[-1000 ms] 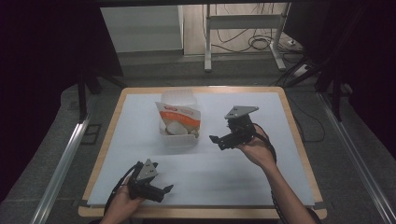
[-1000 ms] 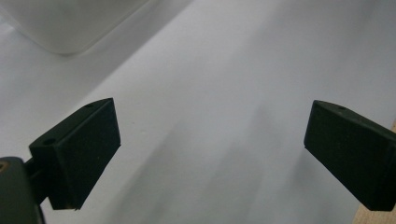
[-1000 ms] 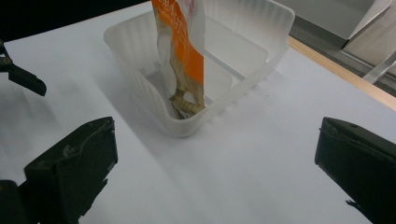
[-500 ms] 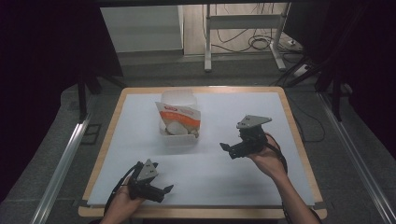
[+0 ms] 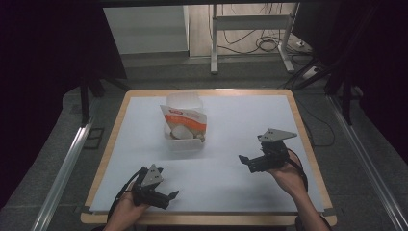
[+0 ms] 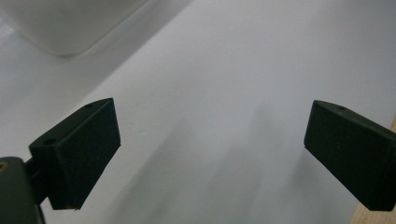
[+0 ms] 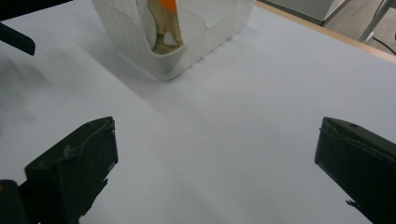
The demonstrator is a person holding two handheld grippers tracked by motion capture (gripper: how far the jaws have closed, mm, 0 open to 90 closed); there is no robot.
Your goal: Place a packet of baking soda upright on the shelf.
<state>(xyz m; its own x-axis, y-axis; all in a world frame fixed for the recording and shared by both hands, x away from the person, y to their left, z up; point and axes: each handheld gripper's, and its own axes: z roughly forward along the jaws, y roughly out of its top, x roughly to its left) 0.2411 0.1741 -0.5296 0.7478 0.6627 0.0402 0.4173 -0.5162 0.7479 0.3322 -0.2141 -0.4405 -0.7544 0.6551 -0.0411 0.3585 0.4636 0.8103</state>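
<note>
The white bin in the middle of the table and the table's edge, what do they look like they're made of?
The white bin looks like translucent matte plastic: ribbed walls, rounded corners, and contents showing through. The table's edge looks like light wood or wood laminate, tan with a dull finish; its top is a smooth white sheet.

white plastic tub (image 5: 185, 126): stands upright on the white table top (image 5: 240, 120), open at the top, ribbed walls | content: an orange-and-white packet (image 5: 188, 117) and a pale round item, standing inside | place: ahead of both grippers, apart from them, nearer the far edge
</note>
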